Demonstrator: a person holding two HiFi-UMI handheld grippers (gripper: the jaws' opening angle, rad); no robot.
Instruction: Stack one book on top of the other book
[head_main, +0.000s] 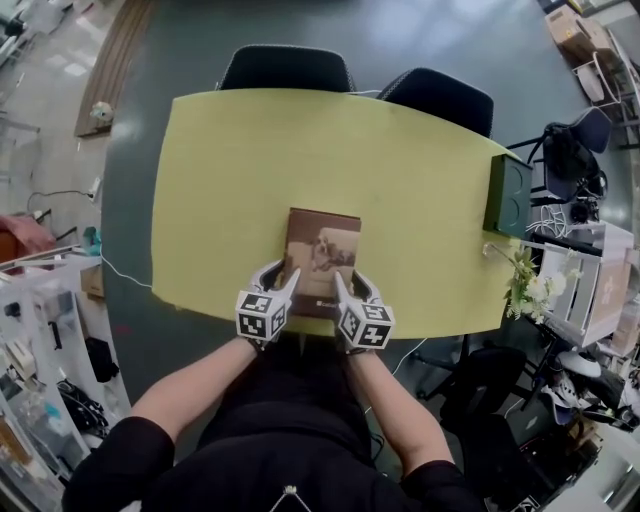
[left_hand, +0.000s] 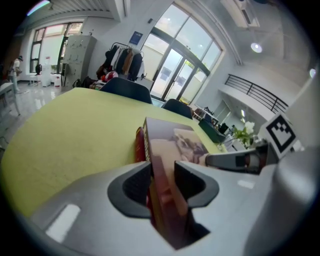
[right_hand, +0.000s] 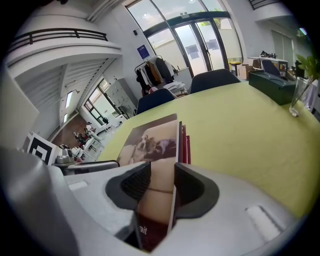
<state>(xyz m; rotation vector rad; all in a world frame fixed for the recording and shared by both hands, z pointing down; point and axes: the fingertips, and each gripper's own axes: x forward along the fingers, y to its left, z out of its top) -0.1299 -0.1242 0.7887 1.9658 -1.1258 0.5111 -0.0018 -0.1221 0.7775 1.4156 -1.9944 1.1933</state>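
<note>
A brown book (head_main: 322, 258) with a dog picture on its cover lies near the front edge of the yellow-green table (head_main: 240, 170). My left gripper (head_main: 289, 277) is shut on its near left corner and my right gripper (head_main: 339, 281) on its near right corner. In the left gripper view the book (left_hand: 172, 145) runs between the pads of that gripper (left_hand: 163, 176), and a red book (left_hand: 139, 145) shows right under it. The right gripper view shows its gripper (right_hand: 161, 182) clamped on the brown book (right_hand: 152, 145), with the red book's edge (right_hand: 189, 144) beneath. Whether the brown book rests on the red one I cannot tell.
Two dark chairs (head_main: 287, 68) (head_main: 437, 95) stand at the table's far side. A dark green box (head_main: 503, 195) sits at the table's right end, with a vase of flowers (head_main: 527, 287) close to the right front corner. Cluttered shelves and desks flank the table.
</note>
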